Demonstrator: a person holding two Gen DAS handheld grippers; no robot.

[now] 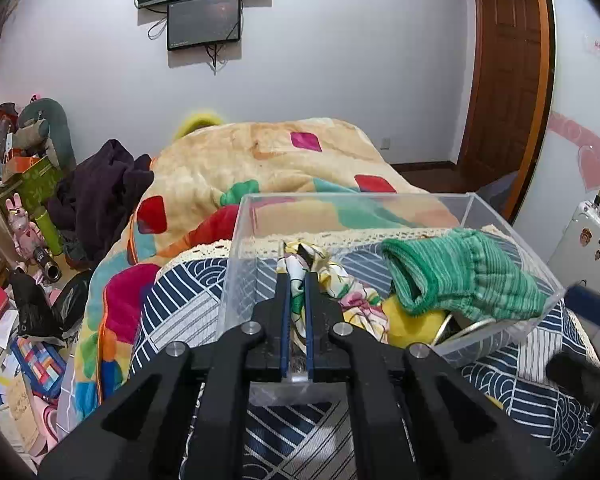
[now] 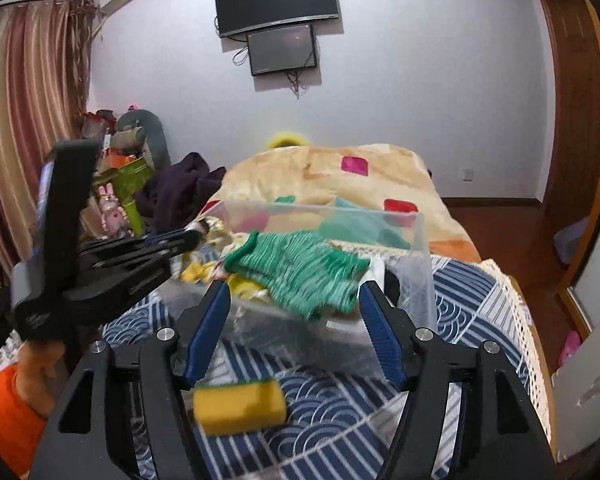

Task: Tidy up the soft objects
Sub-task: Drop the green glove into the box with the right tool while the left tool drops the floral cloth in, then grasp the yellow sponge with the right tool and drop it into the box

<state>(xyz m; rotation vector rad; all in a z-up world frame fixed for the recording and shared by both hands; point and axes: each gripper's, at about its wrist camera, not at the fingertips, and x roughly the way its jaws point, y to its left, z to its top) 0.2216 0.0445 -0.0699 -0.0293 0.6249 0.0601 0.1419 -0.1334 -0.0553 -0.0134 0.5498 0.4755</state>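
A clear plastic box (image 1: 476,204) stands on the blue-and-white patterned bedspread (image 1: 188,304). A green knitted cloth (image 1: 460,276) hangs over its right rim; it also shows in the right wrist view (image 2: 300,272). My left gripper (image 1: 296,268) is shut on a floral cloth (image 1: 340,288) and holds it inside the box. A yellow soft item (image 1: 408,324) lies in the box. My right gripper (image 2: 294,296) is open and empty, just before the box (image 2: 416,280). A yellow-green sponge (image 2: 238,406) lies on the bedspread between its fingers. The left gripper (image 2: 188,236) shows at left.
A colourful quilt (image 1: 260,160) is piled on the bed beyond the box. A dark garment (image 1: 100,188) lies to its left. Clutter covers the floor at left (image 1: 24,320). A white cabinet (image 1: 588,240) stands at right. A wooden door (image 1: 504,68) is at the back right.
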